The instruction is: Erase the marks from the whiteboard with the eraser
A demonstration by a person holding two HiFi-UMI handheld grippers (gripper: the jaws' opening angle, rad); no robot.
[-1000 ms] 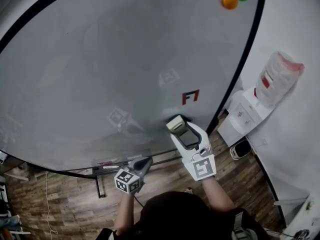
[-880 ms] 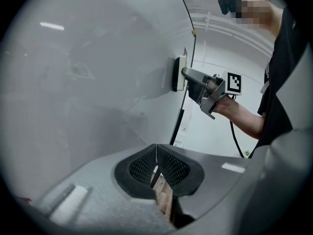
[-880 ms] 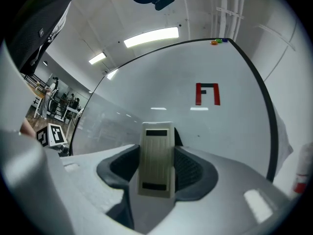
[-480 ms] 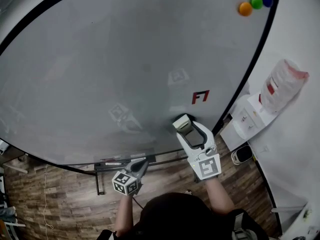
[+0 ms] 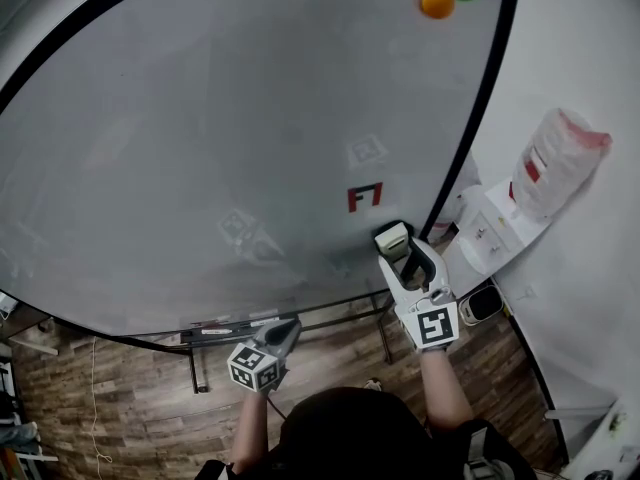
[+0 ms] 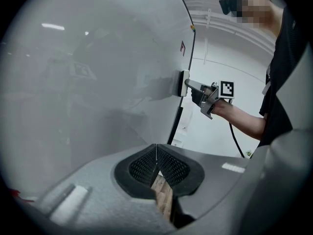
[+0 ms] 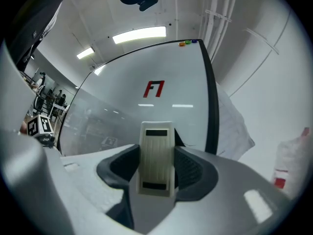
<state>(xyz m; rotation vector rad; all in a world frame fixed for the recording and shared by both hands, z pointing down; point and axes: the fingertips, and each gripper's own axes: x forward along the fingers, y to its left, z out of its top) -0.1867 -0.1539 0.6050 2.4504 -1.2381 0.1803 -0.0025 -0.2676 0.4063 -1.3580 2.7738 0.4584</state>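
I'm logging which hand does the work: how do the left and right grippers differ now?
The right gripper is shut on the eraser; the left gripper is shut on nothing. The right is up at the whiteboard, just below the red mark; the left hangs lower, near the board's bottom edge. Each carries a marker cube.

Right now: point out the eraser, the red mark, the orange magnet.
eraser (image 7: 156, 163), right gripper view, middle of its ribbed back.
red mark (image 5: 365, 197), head view, centre of the strokes.
orange magnet (image 5: 436, 2), head view, middle of its face.
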